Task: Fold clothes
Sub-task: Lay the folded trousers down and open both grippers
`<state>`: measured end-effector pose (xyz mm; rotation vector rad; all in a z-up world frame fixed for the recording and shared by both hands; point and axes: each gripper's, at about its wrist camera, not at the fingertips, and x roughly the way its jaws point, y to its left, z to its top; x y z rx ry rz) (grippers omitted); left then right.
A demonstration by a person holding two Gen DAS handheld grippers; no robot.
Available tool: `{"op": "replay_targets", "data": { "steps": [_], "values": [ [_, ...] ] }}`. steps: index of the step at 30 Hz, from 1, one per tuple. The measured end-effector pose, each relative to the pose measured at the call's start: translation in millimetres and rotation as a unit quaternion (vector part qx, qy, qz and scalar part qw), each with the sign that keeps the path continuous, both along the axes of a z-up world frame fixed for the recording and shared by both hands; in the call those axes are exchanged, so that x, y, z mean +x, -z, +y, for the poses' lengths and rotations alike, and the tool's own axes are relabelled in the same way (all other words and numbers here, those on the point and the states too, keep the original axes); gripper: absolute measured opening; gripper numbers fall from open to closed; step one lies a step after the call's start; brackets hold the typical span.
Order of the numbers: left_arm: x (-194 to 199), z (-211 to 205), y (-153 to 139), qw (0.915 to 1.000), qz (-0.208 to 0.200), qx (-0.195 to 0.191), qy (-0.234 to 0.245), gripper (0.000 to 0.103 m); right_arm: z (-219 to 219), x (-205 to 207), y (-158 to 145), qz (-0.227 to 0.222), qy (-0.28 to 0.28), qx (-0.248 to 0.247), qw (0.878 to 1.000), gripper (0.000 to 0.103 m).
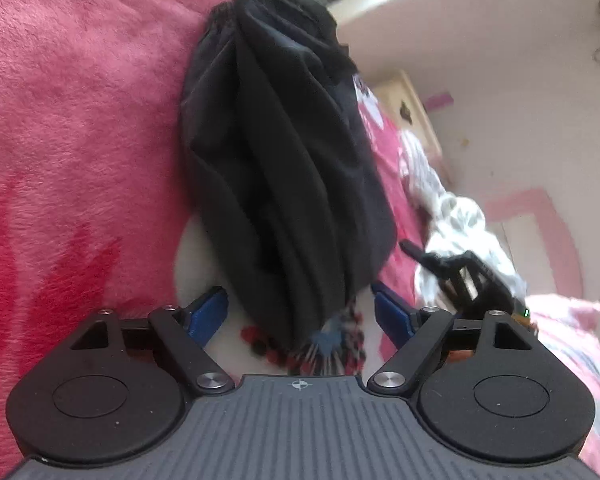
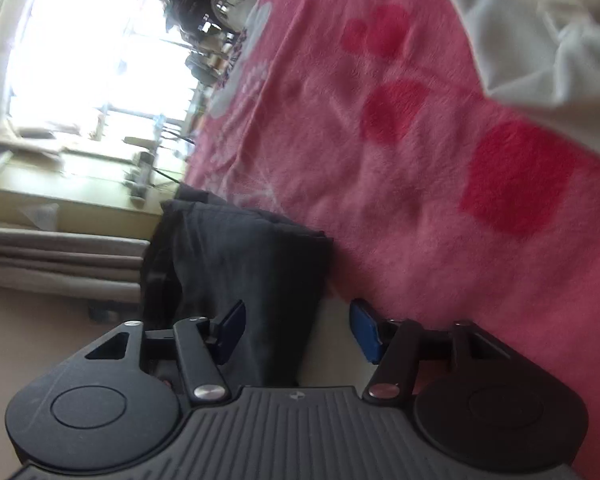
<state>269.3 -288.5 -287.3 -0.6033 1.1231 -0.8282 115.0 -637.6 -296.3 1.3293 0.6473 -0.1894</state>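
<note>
Through the left wrist camera I saw the black garment (image 1: 276, 168) lying bunched in long, dark folds on the pink blanket (image 1: 68, 128), running from twelve o'clock down toward my left gripper (image 1: 300, 316). Its near end sat between the blue fingers (image 1: 208, 316), which stood spread wide and touched no cloth that I could make out. A red, blue and white patterned patch (image 1: 320, 348) showed just under that near end. At three o'clock lay a white cloth (image 1: 460, 224), blurred.

Through the right wrist camera the garment (image 2: 244, 264) looked flatter, a dark slab at nine o'clock of the blanket (image 2: 400, 160) with red blotches. My right gripper (image 2: 296, 332) had its fingers (image 2: 232, 332) apart, the garment's edge between them, unpinched.
</note>
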Motion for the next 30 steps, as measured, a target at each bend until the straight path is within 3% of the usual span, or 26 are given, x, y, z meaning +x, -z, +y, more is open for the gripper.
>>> {"op": "replay_targets", "data": {
  "steps": [6,8,10,12,14,15,23,30],
  "values": [
    [7,-14,5,0.9994,-0.007,-0.011,-0.031,0.083,-9,18,5,-0.04,-0.002,0.027,0.999,0.051],
    [9,-17,8,0.9989,-0.009,-0.019,-0.041,0.077,-13,24,10,-0.051,0.0,0.037,0.998,0.042],
    [10,-20,11,0.9984,-0.009,-0.016,-0.052,0.062,-15,28,16,-0.051,0.008,0.046,0.998,0.028],
    [11,-21,14,0.9981,0.001,-0.007,-0.062,0.029,-16,25,22,-0.05,0.02,0.053,0.997,0.015],
    [14,-19,16,0.9974,0.016,-0.003,-0.07,0.013,-12,21,20,-0.045,0.034,0.06,0.997,0.011],
    [15,-16,14,0.9973,0.019,-0.003,-0.071,0.01,-9,18,19,-0.043,0.04,0.064,0.996,0.01],
    [14,30,-14,0.9986,0.035,-0.012,-0.038,0.007,40,-27,-2,-0.031,0.078,0.085,0.993,0.007],
    [-42,87,-30,0.9971,0.063,0.028,0.032,0.007,107,-114,-15,0.015,0.071,0.104,0.992,0.007]
  ]
}}
